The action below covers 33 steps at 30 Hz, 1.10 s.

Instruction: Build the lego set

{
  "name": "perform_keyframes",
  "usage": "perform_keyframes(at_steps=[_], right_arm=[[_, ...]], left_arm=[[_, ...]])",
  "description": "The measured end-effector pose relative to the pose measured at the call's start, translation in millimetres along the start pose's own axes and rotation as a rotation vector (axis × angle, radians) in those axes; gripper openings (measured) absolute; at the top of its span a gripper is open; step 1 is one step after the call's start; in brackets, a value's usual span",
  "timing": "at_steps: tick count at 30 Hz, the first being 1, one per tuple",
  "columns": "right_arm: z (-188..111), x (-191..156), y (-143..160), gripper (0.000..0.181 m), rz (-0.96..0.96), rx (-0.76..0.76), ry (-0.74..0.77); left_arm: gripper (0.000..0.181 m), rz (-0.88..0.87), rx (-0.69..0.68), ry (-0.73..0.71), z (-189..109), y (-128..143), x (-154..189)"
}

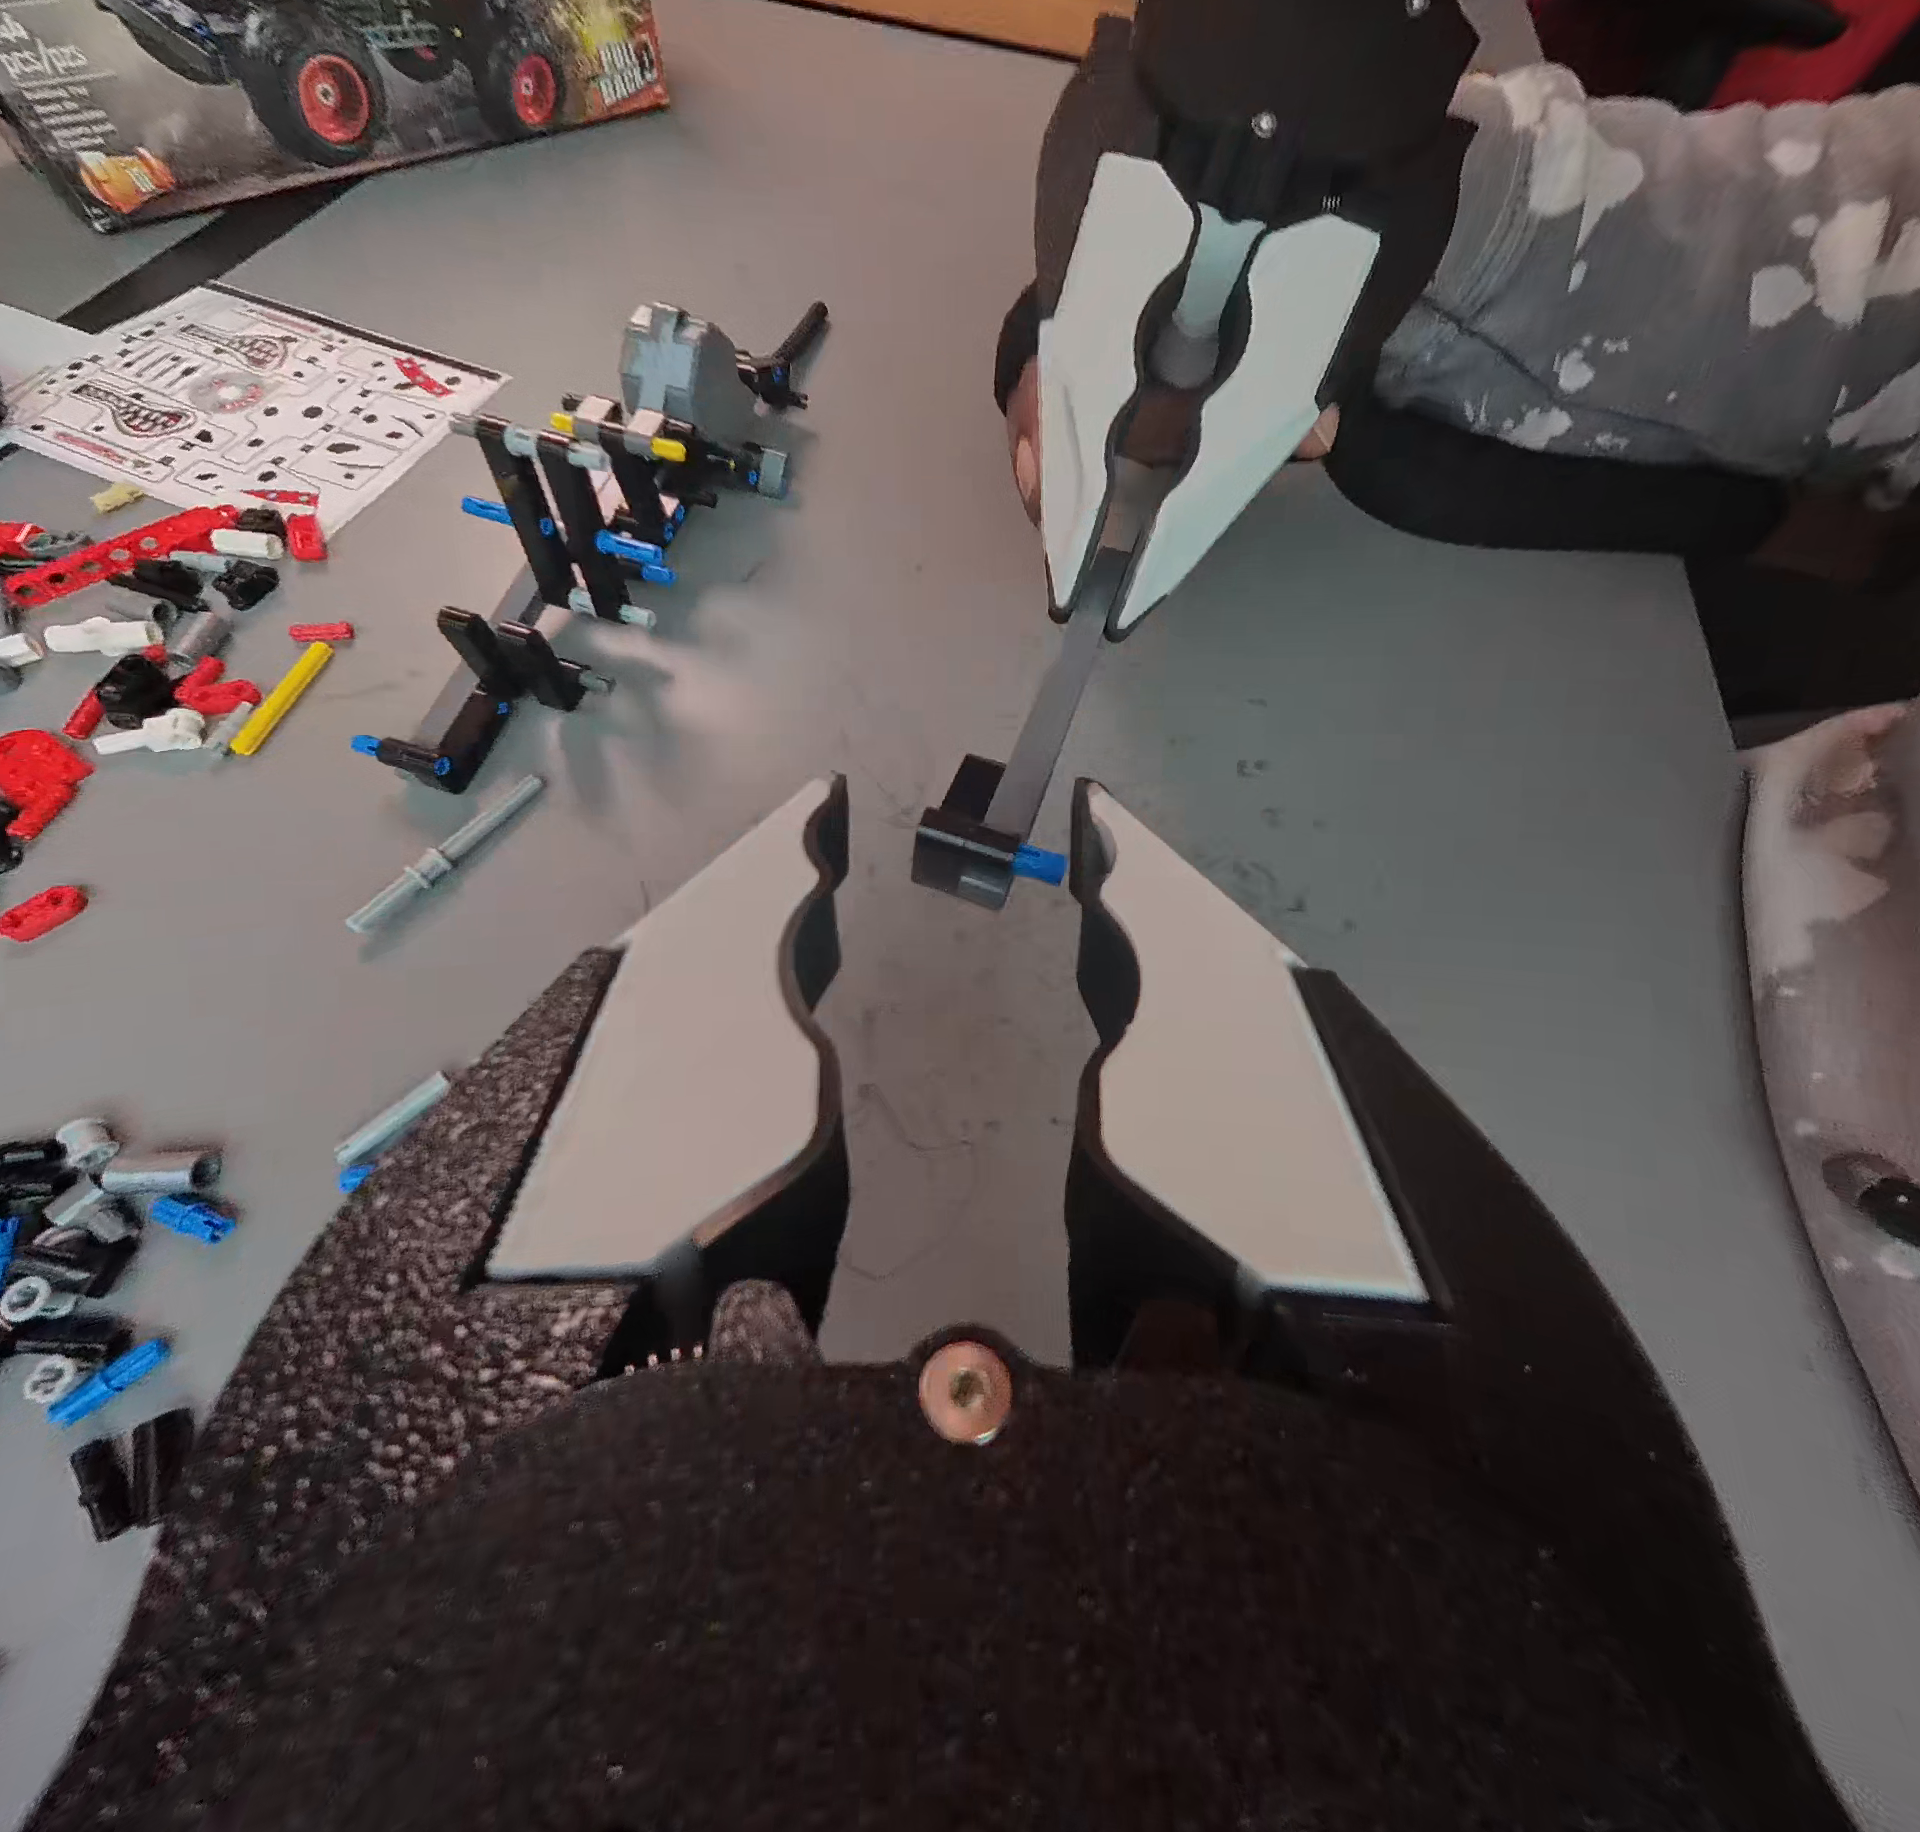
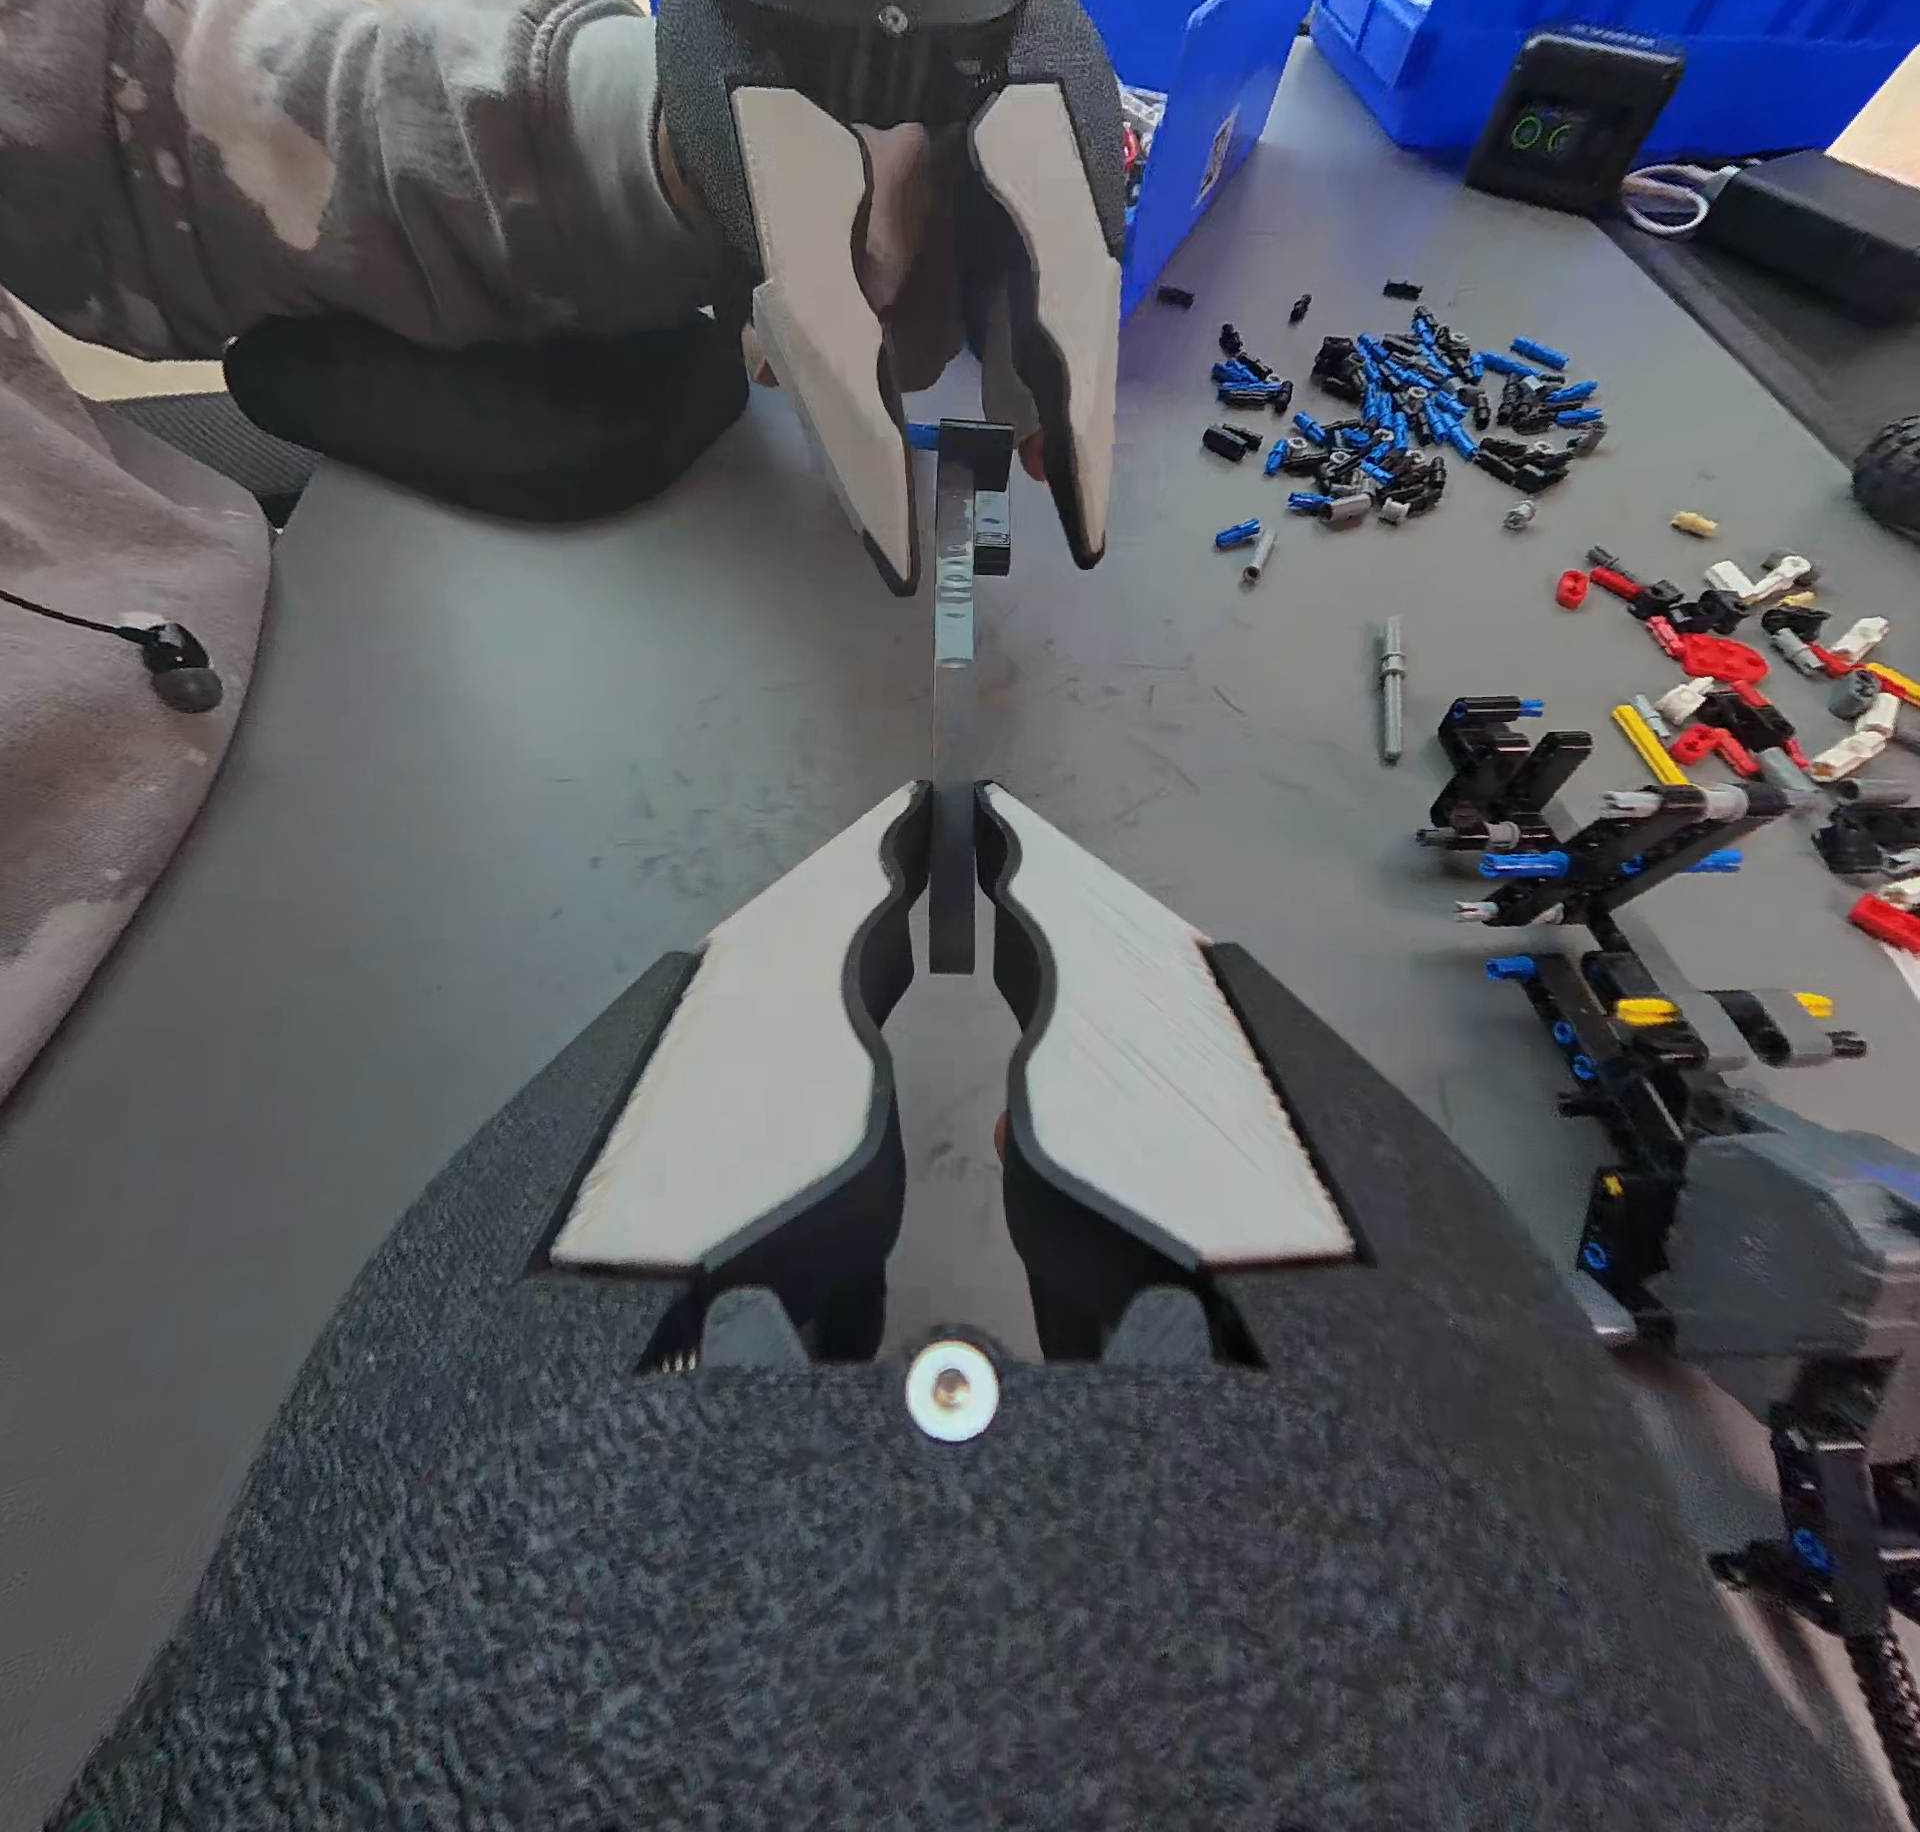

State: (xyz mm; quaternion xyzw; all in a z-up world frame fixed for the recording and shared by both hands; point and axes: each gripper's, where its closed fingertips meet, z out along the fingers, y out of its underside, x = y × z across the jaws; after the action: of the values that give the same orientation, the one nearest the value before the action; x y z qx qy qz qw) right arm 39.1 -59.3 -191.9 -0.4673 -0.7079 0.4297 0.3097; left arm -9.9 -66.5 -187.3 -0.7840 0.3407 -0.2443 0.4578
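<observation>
My right gripper (image 2: 951, 795) is shut on one end of a long black beam (image 2: 954, 639). The beam's far end carries a black connector block (image 2: 977, 457) with a blue pin (image 2: 920, 435). My left gripper (image 1: 961, 795) is open, its fingers on either side of that block (image 1: 961, 847) and not touching it. In the left wrist view the right gripper (image 1: 1091, 619) comes from the top, holding the beam (image 1: 1049, 702) slanted down at the grey table (image 1: 1351, 847). A partly built black frame with blue pins (image 1: 603, 494) stands to the left.
The set's box (image 1: 312, 47) and a sticker sheet (image 1: 260, 400) lie at the far left. Loose red, white and black parts (image 1: 156, 639), a pile of blue and black pins (image 2: 1403, 421) and a grey axle (image 1: 447, 852) lie around. Blue bins (image 2: 1558, 16) stand behind. The grippers' ends are close to 6 centimetres from one another. My left tips are roughly 12 centimetres from the grey axle (image 1: 447, 852). It turns up in the right wrist view (image 2: 1394, 680) as well.
</observation>
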Motion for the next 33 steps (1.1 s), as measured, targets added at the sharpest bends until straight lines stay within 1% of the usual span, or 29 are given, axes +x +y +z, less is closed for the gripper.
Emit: perform_keyframes(at_steps=[1, 2, 4, 6, 10, 12, 14, 16, 17, 19, 21, 23, 25, 26, 27, 29, 33], right_arm=[[0.8, -0.3, 1.6, 0.008, 0.002, -0.007, -0.003], [1.0, 0.8, 2.8, 0.008, 0.002, -0.012, 0.003], [0.4, 1.1, 4.4, 0.007, 0.006, -0.017, -0.002], [1.0, 3.8, 5.1, 0.008, 0.007, -0.017, 0.01], [8.5, 12.1, 14.6, 0.008, -0.011, -0.069, 0.062], [8.5, 20.3, 18.1, 0.015, -0.022, -0.098, 0.098], [0.1, 36.3, 12.0, 0.022, -0.043, -0.106, 0.15], [-15.3, 64.2, 1.7, 0.025, -0.079, -0.13, 0.239], [-23.3, 79.8, -0.7, 0.027, -0.107, -0.167, 0.281], [-32.4, 105.6, 1.9, 0.035, -0.16, -0.286, 0.309], [-31.3, 126.7, 11.6, 0.045, -0.191, -0.418, 0.291], [-24.2, 137.3, 27.8, 0.054, -0.179, -0.543, 0.217], [-18.0, 144.9, 47.8, 0.063, -0.149, -0.657, 0.149], [-16.1, 148.7, 56.8, 0.06, -0.148, -0.702, 0.126], [-15.3, 149.2, 64.6, 0.049, -0.145, -0.735, 0.093], [-13.8, 145.5, 67.5, 0.048, -0.116, -0.731, 0.047], [-25.4, 120.7, 73.1, 0.046, -0.121, -0.74, -0.021]], left_arm=[[0.033, 0.035, -0.041, -0.007, 2.1, 7.0, 1.0], [0.028, 0.069, -0.074, -0.027, 4.0, 12.7, 0.1], [0.028, 0.109, -0.117, -0.04, 6.7, 19.5, 0.9], [0.028, 0.121, -0.132, -0.054, 7.5, 21.8, -0.6], [0.028, 0.147, -0.182, -0.105, 9.5, 31.1, -9.3], [0.028, 0.157, -0.218, -0.134, 11.1, 37.7, -14.2], [0.028, 0.159, -0.24, -0.143, 11.0, 42.7, -17.6], [0.028, 0.15, -0.243, -0.146, 9.7, 44.7, -21.1], [0.028, 0.14, -0.245, -0.142, 9.0, 45.8, -22.2], [0.028, 0.125, -0.261, -0.145, 8.0, 50.3, -25.7], [0.028, 0.129, -0.283, -0.158, 7.6, 55.3, -28.8], [0.028, 0.13, -0.306, -0.164, 8.0, 60.5, -29.9], [0.028, 0.117, -0.3, -0.161, 8.6, 60.2, -28.7], [0.028, 0.115, -0.295, -0.158, 8.7, 59.9, -28.0], [0.028, 0.113, -0.295, -0.148, 8.5, 60.4, -26.3], [0.028, 0.1, -0.297, -0.109, 7.6, 61.9, -20.6], [0.03, 0.076, -0.304, -0.058, 4.1, 65.2, -13.3]])
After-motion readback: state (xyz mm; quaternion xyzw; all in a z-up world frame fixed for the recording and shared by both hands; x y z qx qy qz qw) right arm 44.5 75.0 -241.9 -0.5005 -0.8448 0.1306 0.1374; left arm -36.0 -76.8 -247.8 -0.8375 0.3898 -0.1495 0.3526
